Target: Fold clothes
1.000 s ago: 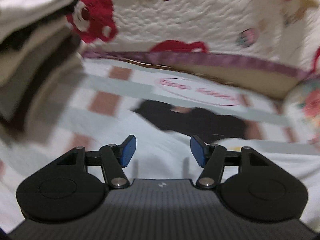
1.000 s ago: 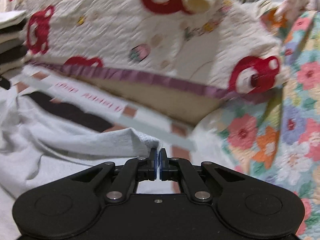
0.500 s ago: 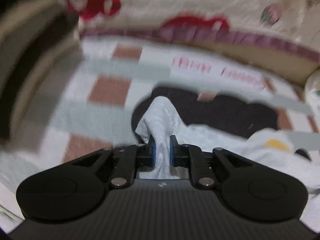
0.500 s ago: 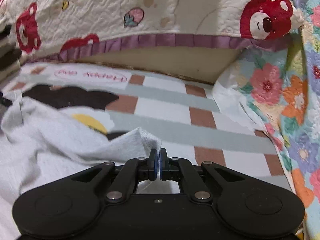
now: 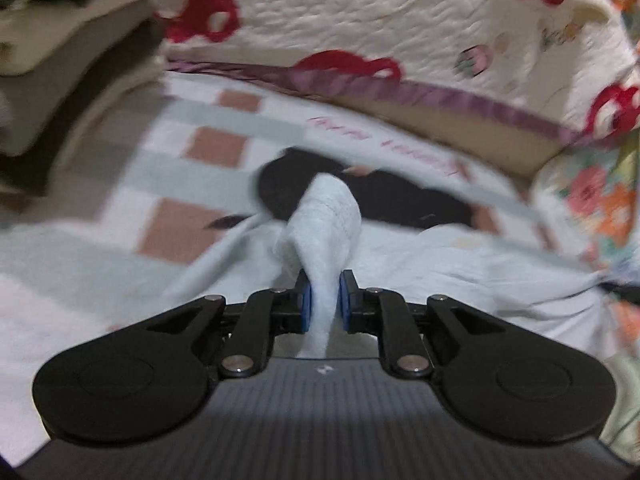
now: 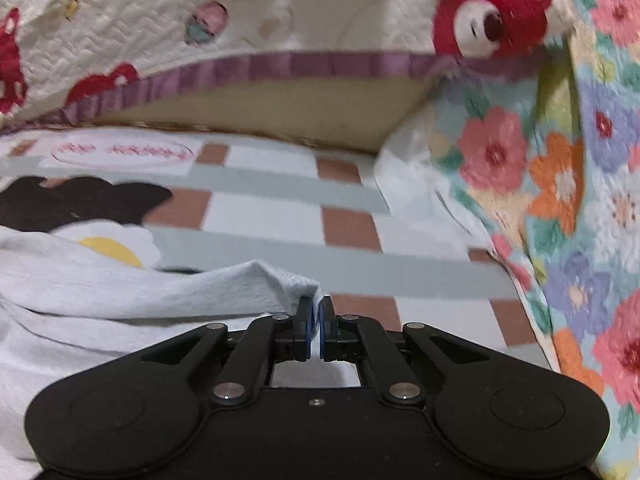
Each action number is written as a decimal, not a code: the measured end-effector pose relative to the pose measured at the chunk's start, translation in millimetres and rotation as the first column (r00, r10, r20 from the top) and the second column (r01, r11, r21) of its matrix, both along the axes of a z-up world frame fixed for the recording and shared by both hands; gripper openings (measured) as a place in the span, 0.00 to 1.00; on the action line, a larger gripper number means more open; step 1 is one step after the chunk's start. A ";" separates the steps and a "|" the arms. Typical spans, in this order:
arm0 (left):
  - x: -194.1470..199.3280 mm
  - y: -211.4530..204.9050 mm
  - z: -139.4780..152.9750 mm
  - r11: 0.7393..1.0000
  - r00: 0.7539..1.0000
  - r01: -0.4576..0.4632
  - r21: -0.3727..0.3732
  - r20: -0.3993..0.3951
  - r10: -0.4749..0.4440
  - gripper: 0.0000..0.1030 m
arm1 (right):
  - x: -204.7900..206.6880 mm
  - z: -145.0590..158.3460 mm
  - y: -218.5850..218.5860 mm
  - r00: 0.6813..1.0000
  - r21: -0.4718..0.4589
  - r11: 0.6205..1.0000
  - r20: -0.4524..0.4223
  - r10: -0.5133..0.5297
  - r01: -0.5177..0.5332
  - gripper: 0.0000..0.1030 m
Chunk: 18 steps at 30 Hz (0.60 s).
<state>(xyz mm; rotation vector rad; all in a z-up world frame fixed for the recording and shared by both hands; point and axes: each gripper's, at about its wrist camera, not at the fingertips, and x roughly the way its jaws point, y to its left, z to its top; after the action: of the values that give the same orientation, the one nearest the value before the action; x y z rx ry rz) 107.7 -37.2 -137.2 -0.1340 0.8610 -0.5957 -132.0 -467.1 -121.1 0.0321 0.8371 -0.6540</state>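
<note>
1. Your left tongs [image 5: 323, 304] are closed down on a thick bunch of the white garment [image 5: 328, 216]; the blue pads [image 5: 305, 307] press the cloth from both sides, and a fold of it stands up ahead of them like a peak.
2. Your right tongs [image 6: 314, 328] are pinched almost completely together on a thin edge of the same white garment [image 6: 132, 292], which trails off to the left of that view.
3. The rest of the garment lies slack on the checked bed sheet [image 6: 280, 208], part of it over the sheet's dark print [image 6: 68, 204] and yellow-and-white flower print [image 6: 116, 246]. A teddy-print quilt [image 6: 120, 12] rises behind, a floral cover [image 6: 560, 168] sits to the right, and a stack of folded clothes [image 5: 68, 68] stands at far left of the left view.
4. By my reading, you are at the gather-and-spread step: two points gripped, cloth slack between them, no fold made yet.
5. The next move calls for drawing your hands apart until the edge between them goes taut, then laying the garment flat on the bare sheet before any fold.
6. Watch the left grip: it holds a bunched wad, perhaps several layers, so the cloth may not open evenly.
</note>
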 end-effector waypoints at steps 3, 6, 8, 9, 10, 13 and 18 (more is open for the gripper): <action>10.5 30.8 -3.4 0.988 0.988 -0.146 -0.052 -0.056 0.143 0.11 | -0.3 -8.1 7.1 0.992 -0.139 0.990 -0.122 -0.020 0.002 0.03; 20.0 51.0 3.1 0.976 0.977 -0.208 -0.068 -0.051 0.205 0.10 | -4.1 -7.9 9.5 0.985 -0.237 0.971 -0.172 -0.011 -0.030 0.05; 24.8 54.0 9.9 0.974 0.978 -0.209 -0.087 -0.047 0.205 0.11 | -11.2 4.1 4.9 0.998 -0.120 0.992 -0.068 0.013 -0.021 0.08; 26.2 48.9 14.8 0.978 0.983 -0.183 -0.102 -0.045 0.180 0.17 | -12.0 6.3 2.6 0.999 -0.051 0.998 -0.030 0.023 -0.025 0.12; 27.5 43.8 19.8 0.981 0.987 -0.158 -0.116 -0.043 0.154 0.22 | -12.4 8.0 0.3 1.000 0.020 0.999 0.005 0.031 -0.031 0.19; 17.8 13.6 27.6 0.995 0.999 -0.028 -0.095 -0.041 0.024 0.28 | -10.9 -1.6 0.5 0.998 0.157 0.986 0.041 0.048 -0.053 0.32; -0.5 -28.7 18.9 0.999 0.999 0.030 0.044 -0.029 -0.029 0.29 | -20.7 -15.5 11.4 0.997 0.239 0.969 0.066 0.043 -0.057 0.39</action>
<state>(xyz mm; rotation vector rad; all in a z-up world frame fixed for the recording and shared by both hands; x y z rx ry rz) 107.3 -65.9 -118.3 -0.0903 0.9041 -0.6030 -152.7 -455.7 -136.7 0.2491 0.8530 -0.4986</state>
